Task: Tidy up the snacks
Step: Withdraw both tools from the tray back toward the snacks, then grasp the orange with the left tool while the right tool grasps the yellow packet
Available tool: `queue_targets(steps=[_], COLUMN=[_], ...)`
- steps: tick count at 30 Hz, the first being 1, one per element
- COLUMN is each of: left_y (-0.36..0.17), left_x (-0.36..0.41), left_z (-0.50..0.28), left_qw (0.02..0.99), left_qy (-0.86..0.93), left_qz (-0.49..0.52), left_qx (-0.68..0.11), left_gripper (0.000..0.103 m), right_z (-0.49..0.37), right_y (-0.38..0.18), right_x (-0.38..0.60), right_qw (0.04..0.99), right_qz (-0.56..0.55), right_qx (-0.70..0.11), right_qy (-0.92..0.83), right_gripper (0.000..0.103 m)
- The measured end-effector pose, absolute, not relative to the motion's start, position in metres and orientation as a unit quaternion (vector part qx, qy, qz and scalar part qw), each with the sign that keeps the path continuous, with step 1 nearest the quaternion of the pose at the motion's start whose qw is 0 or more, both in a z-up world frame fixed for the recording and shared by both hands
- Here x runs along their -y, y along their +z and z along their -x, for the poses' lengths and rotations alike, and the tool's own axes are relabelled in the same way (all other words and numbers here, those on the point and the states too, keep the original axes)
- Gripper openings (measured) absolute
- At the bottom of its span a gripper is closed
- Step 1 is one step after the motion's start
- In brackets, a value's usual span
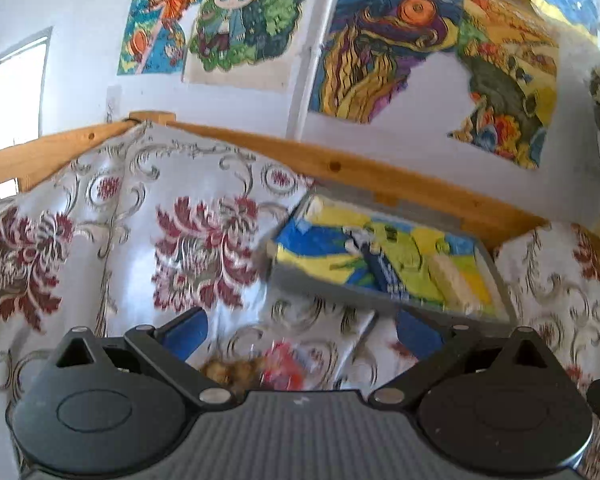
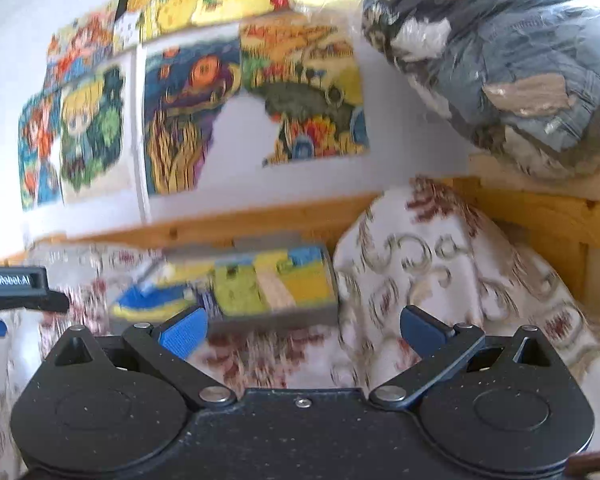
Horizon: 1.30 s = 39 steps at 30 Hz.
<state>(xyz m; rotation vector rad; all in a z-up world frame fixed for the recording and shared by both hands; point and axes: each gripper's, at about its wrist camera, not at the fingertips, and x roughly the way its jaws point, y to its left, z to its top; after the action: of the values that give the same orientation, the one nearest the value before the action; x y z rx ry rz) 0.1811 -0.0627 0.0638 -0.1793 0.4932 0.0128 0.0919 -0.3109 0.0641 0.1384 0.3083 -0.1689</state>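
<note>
My left gripper (image 1: 300, 336) stands open, its blue pads far apart. A blurred snack packet (image 1: 268, 370), red with brown pieces, lies on the floral cloth (image 1: 204, 208) low between the fingers, and neither pad touches it. Ahead to the right is a grey box (image 1: 480, 316) with a yellow, blue and green picture on top. My right gripper (image 2: 302, 334) is also open, with nothing between its fingers. The same grey box (image 2: 300, 314) lies just beyond it. A black bar of the left gripper (image 2: 16, 284) pokes in at the left edge.
A wooden rail (image 1: 340, 164) runs behind the cloth, below a white wall with colourful pictures (image 1: 380, 48). A cloth-covered mound (image 2: 440, 272) rises to the right of the box. A clear bag stuffed with clothes (image 2: 500, 60) rests on a wooden ledge above it.
</note>
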Motion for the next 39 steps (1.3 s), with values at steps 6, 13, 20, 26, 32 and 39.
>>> queue_targets(steps=[6, 13, 20, 26, 32, 39], left_y=[0.041, 0.018, 0.000, -0.016, -0.030, -0.045], left_x=[0.058, 0.063, 0.064, 0.064, 0.068, 0.092], left_z=[-0.161, -0.146, -0.143, -0.145, -0.143, -0.144], left_qw=[0.964, 0.959, 0.950, 0.940, 0.930, 0.917], left_qy=[-0.013, -0.041, -0.055, -0.077, -0.125, -0.195], left_qz=[0.066, 0.014, -0.015, -0.030, -0.038, -0.045], left_qx=[-0.255, -0.280, -0.307, -0.330, -0.343, -0.346], left_gripper=[0.102, 0.102, 0.102, 0.102, 0.102, 0.102], right_z=[-0.084, -0.088, -0.102, -0.113, -0.129, -0.169], right_y=[0.044, 0.031, 0.015, 0.004, -0.005, -0.018], right_x=[0.297, 0.286, 0.286, 0.293, 0.311, 0.332], right_qw=[0.969, 0.956, 0.935, 0.919, 0.897, 0.872], right_qz=[-0.044, -0.037, -0.039, -0.064, -0.134, -0.199], right_qx=[-0.228, -0.279, -0.346, -0.383, -0.419, -0.446], right_qy=[-0.088, -0.080, -0.071, -0.067, -0.041, -0.016], right_gripper=[0.102, 0.102, 0.102, 0.102, 0.102, 0.102])
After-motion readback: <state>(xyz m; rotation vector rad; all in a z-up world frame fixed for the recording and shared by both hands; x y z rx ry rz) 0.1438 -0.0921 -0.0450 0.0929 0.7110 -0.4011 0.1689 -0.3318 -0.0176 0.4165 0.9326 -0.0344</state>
